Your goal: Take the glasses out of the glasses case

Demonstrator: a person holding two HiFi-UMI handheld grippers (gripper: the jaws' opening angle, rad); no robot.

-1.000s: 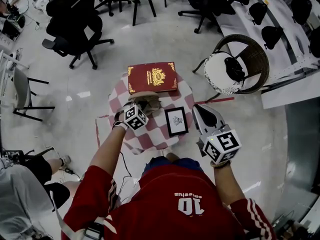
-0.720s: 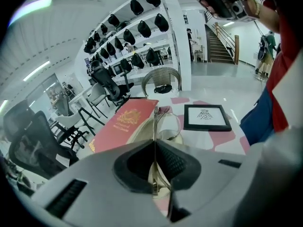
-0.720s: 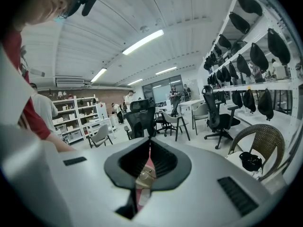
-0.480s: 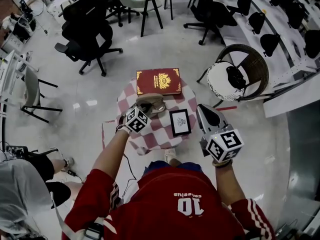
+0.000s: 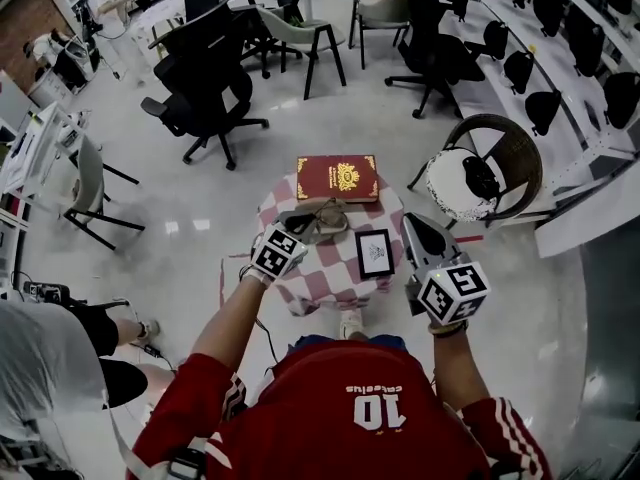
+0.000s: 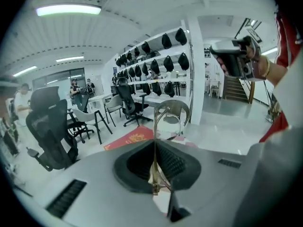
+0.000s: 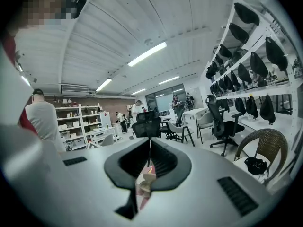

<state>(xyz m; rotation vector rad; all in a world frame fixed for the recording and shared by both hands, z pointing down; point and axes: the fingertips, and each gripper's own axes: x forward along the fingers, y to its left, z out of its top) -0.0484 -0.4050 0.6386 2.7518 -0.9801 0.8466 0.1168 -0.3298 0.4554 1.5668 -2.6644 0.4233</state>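
Observation:
A pair of thin gold-rimmed glasses [image 6: 171, 113] stands up out of my left gripper [image 6: 155, 145], whose jaws are shut on the frame. In the head view that left gripper [image 5: 296, 230] hangs over the left side of the small checkered table [image 5: 330, 276], just beside the tan glasses case [image 5: 326, 218]. The case lies in front of a red book [image 5: 337, 177]; whether it is open I cannot tell. My right gripper [image 5: 412, 226] is raised at the table's right edge. Its jaws [image 7: 149, 161] are shut with nothing between them.
A black picture frame [image 5: 374, 252] lies on the cloth between the grippers. A wicker chair [image 5: 486, 173] with a white cushion stands at the right. Black office chairs [image 5: 210, 88] and desks fill the far floor. A seated person [image 5: 45, 368] is at the left.
My left gripper has risen from the case with the glasses in it and rolled. The right gripper has come up a little too. The table now looks smaller and farther below.

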